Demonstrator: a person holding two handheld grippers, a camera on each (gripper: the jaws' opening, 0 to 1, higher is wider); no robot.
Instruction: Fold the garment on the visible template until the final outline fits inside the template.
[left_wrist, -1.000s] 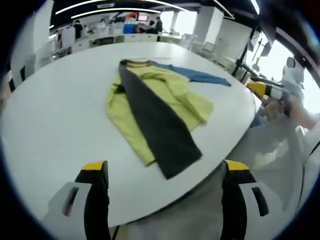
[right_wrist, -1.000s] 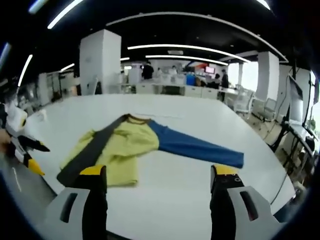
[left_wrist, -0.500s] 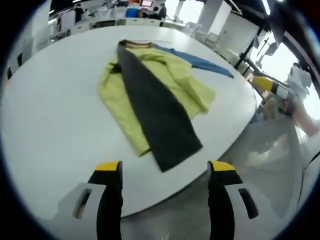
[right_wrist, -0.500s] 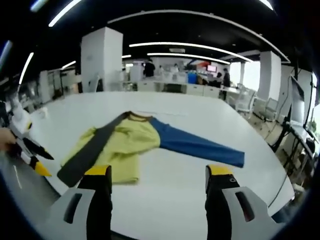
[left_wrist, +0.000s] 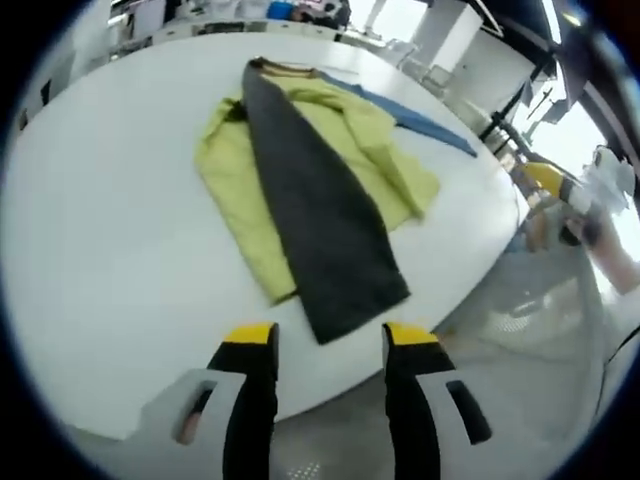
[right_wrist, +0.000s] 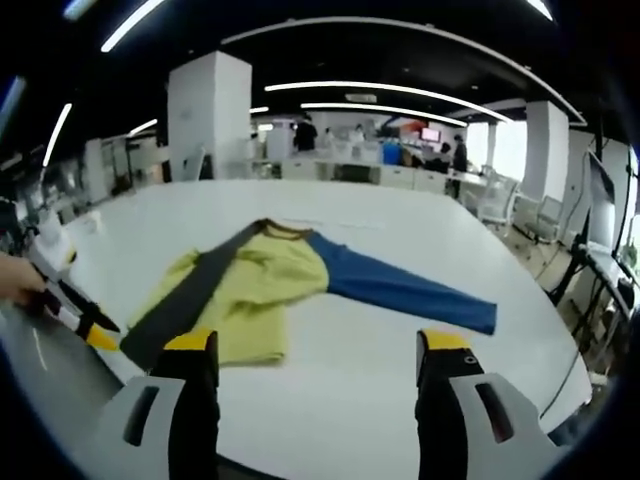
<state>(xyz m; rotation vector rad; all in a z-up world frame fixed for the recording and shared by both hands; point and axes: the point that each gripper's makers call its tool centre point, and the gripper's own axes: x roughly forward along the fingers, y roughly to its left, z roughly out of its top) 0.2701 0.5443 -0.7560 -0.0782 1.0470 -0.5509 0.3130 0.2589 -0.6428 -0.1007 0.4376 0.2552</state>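
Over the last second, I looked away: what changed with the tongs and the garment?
The left tongs narrowed and closed in on the grey sleeve's near end, not yet gripping it. The right tongs stayed open and empty; the garment lies unchanged on the table.

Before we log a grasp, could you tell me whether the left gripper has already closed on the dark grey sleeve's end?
No, the left gripper is open just short of the dark grey sleeve, whose end lies flat on the white table.
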